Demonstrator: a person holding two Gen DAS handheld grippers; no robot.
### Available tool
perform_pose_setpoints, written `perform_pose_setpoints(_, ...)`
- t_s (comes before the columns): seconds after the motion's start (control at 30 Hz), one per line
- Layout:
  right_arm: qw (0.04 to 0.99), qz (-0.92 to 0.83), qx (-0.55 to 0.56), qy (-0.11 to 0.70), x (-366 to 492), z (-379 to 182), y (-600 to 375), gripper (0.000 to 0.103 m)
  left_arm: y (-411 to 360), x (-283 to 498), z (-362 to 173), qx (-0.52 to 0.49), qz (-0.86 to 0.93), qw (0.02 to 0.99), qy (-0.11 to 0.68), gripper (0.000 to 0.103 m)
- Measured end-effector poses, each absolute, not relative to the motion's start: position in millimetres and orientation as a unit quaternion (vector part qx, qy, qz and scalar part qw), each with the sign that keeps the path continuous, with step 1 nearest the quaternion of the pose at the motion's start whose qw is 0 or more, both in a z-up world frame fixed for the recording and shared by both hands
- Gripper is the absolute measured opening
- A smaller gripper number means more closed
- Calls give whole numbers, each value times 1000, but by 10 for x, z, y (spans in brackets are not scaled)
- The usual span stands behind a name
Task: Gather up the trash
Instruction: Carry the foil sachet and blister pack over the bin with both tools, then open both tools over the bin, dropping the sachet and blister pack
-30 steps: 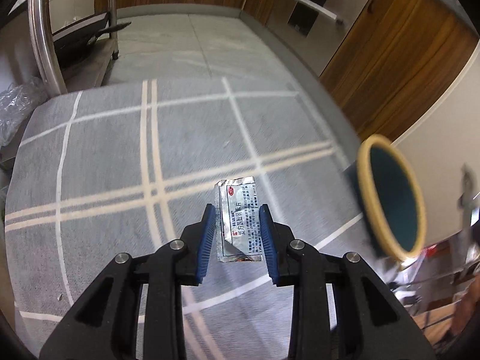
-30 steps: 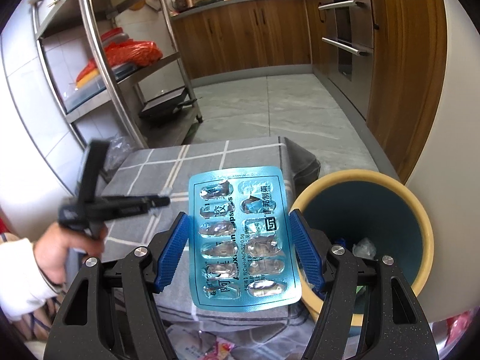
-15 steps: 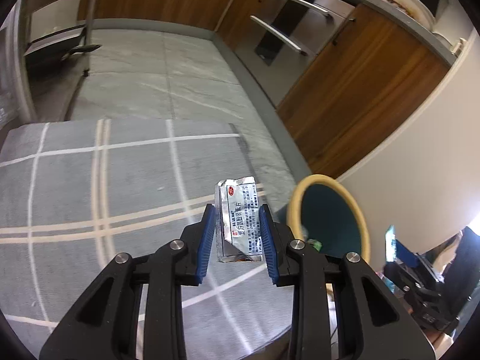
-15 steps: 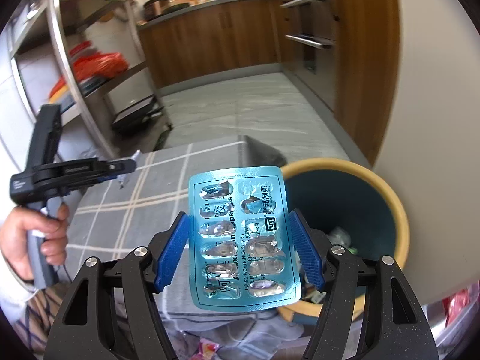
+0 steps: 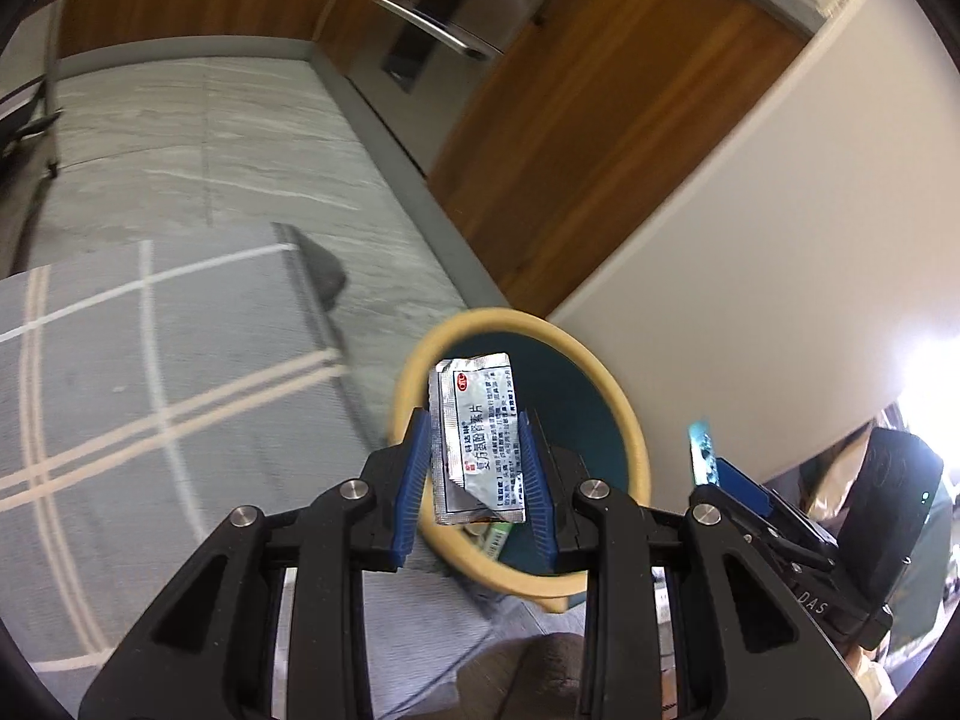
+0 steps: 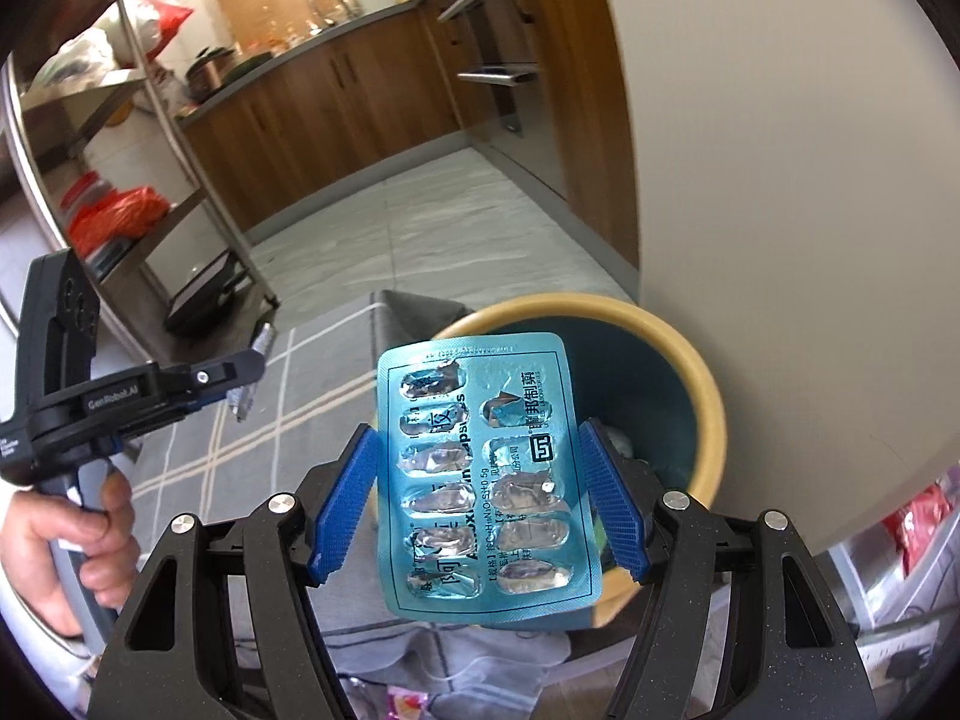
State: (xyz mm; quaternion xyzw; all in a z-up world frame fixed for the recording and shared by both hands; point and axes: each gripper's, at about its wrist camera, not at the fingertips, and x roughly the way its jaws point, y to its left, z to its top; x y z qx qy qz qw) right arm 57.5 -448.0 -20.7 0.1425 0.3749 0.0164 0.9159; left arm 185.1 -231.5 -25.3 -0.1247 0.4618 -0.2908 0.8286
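My left gripper [image 5: 474,456] is shut on a small silver foil medicine sachet [image 5: 477,438] and holds it over the mouth of the teal trash bin with a yellow rim [image 5: 624,414]. My right gripper [image 6: 477,483] is shut on a blue used blister pack [image 6: 480,468], which hangs over the near edge of the same bin [image 6: 702,384]. Some trash lies in the bin's bottom. In the right wrist view the left gripper [image 6: 240,390] shows at the left, held by a hand [image 6: 78,540]. The right gripper's blue pads [image 5: 738,480] show at the right of the left wrist view.
A grey table cloth with cream stripes [image 5: 150,390] covers the surface left of the bin. Behind it lie a grey tiled floor [image 5: 198,138], wooden kitchen cabinets [image 6: 336,102] and a metal shelf rack [image 6: 156,138]. A white wall [image 5: 750,210] stands right of the bin.
Both grippers swung toward the bin. The left one carried the sachet from above the cloth to above the bin's mouth. The right one rolled and brought the blister pack closer over the rim.
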Motion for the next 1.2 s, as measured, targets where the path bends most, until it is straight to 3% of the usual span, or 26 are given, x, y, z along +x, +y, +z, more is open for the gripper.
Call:
perform_pose_setpoints(0.47,910,-17,185,372,511,-300,-4800,69,-3239,1946,-710,-77,-320,796,508,30)
perform_pose_setpoints(0.53,909,-15,185,372,519,-309,-4775,69,-3230,1959,-743,-75,-318,795,511,34)
perform_pose_setpoints(0.67,909,-12,182,376,547,-336,-4734,69,-3109,1973,-722,-78,-311,801,505,55)
perform_pose_setpoints(1.2,897,-3,152,414,882,-602,-4539,70,-2510,2020,-400,-113,-284,824,478,80)
